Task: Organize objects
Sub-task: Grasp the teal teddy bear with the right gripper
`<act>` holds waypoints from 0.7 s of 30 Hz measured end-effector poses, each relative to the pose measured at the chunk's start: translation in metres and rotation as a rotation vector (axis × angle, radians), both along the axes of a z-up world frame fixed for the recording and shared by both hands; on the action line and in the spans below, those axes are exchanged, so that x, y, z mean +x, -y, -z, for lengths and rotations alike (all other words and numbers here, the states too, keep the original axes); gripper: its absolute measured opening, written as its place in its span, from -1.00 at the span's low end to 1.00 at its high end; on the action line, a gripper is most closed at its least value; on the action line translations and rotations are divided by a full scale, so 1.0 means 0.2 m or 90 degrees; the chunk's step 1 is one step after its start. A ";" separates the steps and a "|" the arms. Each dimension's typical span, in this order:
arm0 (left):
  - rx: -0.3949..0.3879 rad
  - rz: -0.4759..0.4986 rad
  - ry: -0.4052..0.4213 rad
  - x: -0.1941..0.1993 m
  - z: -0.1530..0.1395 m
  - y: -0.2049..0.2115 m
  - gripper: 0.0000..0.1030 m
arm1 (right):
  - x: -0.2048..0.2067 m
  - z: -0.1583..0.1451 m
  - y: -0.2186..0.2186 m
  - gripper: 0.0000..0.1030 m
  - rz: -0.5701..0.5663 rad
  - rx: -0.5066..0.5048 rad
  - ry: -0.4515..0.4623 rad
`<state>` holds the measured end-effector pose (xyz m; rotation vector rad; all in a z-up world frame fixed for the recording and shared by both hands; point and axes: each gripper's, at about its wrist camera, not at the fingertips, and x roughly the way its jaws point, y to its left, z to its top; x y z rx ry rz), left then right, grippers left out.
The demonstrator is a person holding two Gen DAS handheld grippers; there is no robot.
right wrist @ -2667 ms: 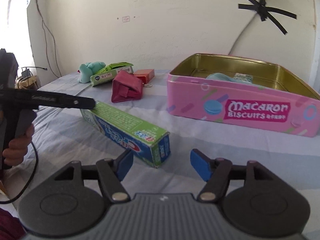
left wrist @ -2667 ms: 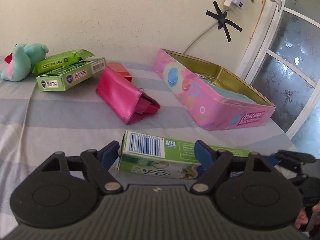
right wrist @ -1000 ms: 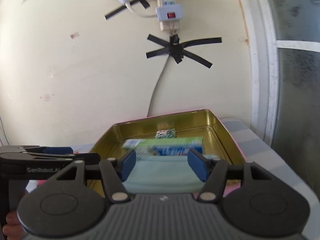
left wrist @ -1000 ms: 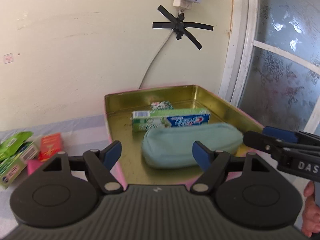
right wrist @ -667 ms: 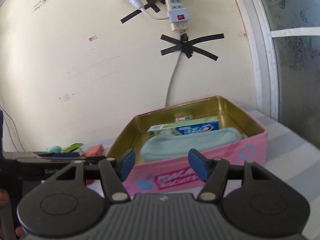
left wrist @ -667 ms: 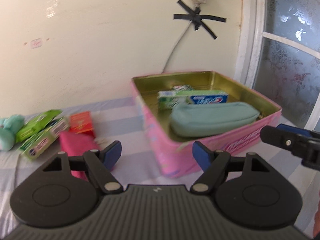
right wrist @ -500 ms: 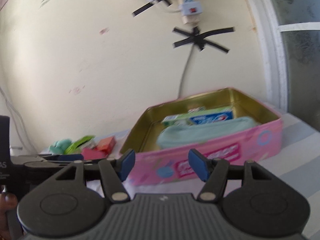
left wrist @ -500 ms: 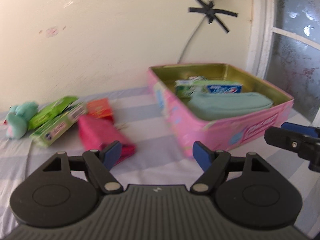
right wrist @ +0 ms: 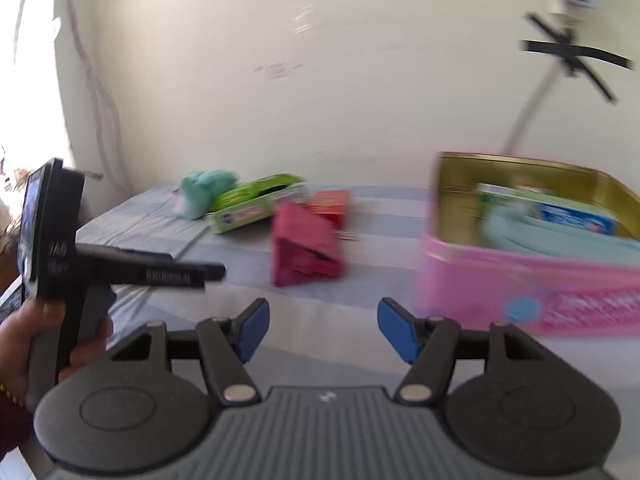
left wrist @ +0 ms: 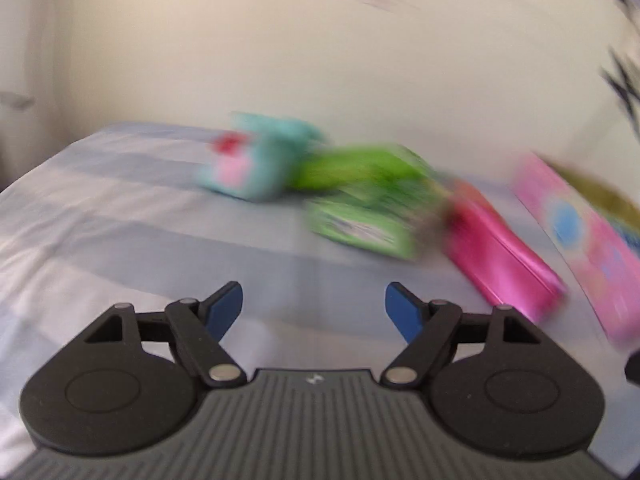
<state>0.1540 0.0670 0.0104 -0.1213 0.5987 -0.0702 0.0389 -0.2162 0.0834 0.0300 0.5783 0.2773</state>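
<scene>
Two sets of tongs are in your hands, and both stand released with nothing between their blue pads: your left tongs [left wrist: 313, 307] and your right tongs [right wrist: 319, 326] each hang above the striped bed sheet [right wrist: 360, 272].

Take the pink tin [right wrist: 532, 280] as your landmark. Inside it lie the toothpaste box [right wrist: 560, 206], toward its far wall, and the teal pouch [right wrist: 560, 236], nearer its front wall, the two side by side. Just left of the tin sits the magenta wallet [right wrist: 304, 248], apart from the tin's wall. Behind the wallet, touching or nearly touching it, is the small orange box [right wrist: 330, 202]. Further left of the tin come the green box [right wrist: 252, 210] with the green packet [right wrist: 256, 190] lying on top of it, and past those, farthest from the tin, the teal plush toy [right wrist: 202, 192], which rests against the green packet.

Your left-wrist view is badly blurred; it shows only the same row: plush toy [left wrist: 260, 164], green box [left wrist: 360, 224], wallet [left wrist: 500, 264], tin [left wrist: 580, 232].
</scene>
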 end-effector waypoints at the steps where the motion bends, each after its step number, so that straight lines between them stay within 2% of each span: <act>1: -0.008 -0.034 0.013 0.01 0.00 -0.06 0.56 | 0.05 -0.02 -0.05 0.20 -0.015 -0.002 0.002; 3: -0.016 -0.091 0.023 0.03 0.01 -0.16 0.56 | 0.19 -0.05 -0.14 0.20 -0.033 0.011 -0.003; 4: -0.037 -0.110 0.006 0.04 0.01 -0.21 0.55 | 0.27 -0.07 -0.17 0.20 -0.039 0.029 -0.012; 6: -0.113 -0.121 -0.002 0.05 0.00 -0.31 0.55 | 0.46 -0.10 -0.25 0.20 -0.045 0.071 -0.041; 9: -0.125 -0.175 0.020 0.02 -0.03 -0.40 0.56 | 0.72 -0.13 -0.43 0.20 -0.075 0.115 -0.073; 14: -0.185 -0.219 0.011 0.03 -0.02 -0.53 0.56 | 1.04 -0.08 -0.80 0.20 -0.113 0.137 -0.130; 17: -0.194 -0.220 0.007 0.05 -0.01 -0.53 0.56 | 1.16 0.00 -0.98 0.18 -0.101 0.101 -0.152; 18: -0.193 -0.217 0.006 0.05 -0.01 -0.53 0.56 | 1.21 0.03 -1.02 0.13 -0.091 0.093 -0.154; 19: -0.195 -0.216 0.006 0.05 -0.01 -0.53 0.56 | 1.24 0.06 -1.04 -0.19 -0.087 0.100 -0.160; 20: -0.197 -0.215 0.007 0.05 -0.01 -0.53 0.56 | 1.26 0.08 -1.05 -0.40 -0.084 0.105 -0.168; 21: -0.200 -0.216 0.008 0.05 -0.02 -0.54 0.56 | 1.26 0.08 -1.04 -0.41 -0.079 0.112 -0.162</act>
